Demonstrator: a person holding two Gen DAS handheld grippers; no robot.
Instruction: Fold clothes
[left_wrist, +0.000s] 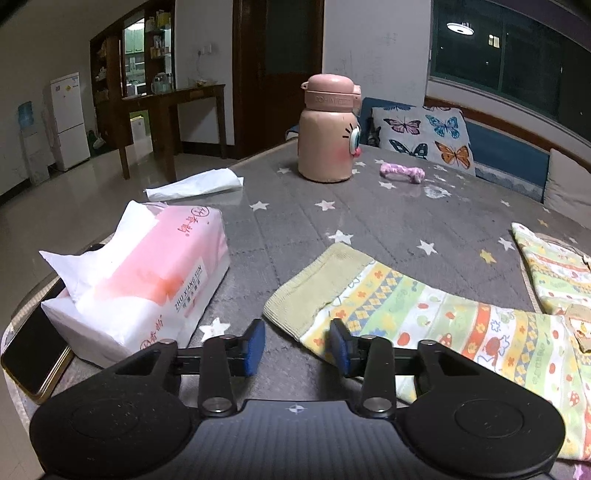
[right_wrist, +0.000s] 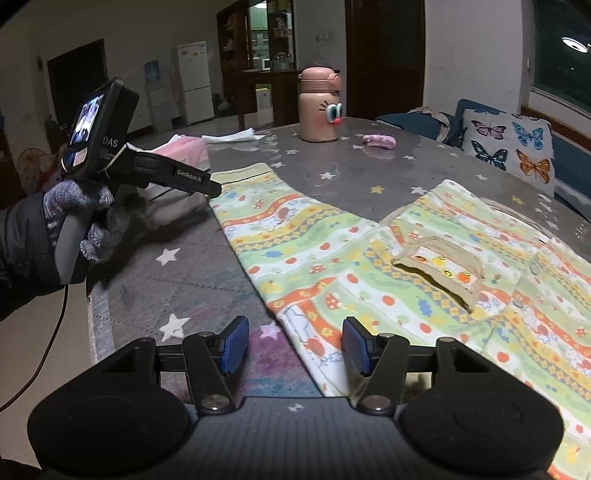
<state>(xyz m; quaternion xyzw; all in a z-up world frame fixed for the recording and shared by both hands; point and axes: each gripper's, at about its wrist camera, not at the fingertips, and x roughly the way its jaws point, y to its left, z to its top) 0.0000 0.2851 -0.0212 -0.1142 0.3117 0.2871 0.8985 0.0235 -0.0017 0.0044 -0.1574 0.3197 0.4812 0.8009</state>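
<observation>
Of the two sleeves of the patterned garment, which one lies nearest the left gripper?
The sleeve with the plain green cuff, just ahead of the left gripper; the other sleeve lies farther right.

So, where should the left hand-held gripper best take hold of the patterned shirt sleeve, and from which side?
Probably at the ribbed green cuff, the sleeve's free end. It lies flat on the grey table cover, just ahead of the open left hand-held gripper. Come in low from the table's near edge, sliding one finger under the hem.

Patterned garment (right_wrist: 369, 266) lies spread, seemingly flat, unfolded.
</observation>
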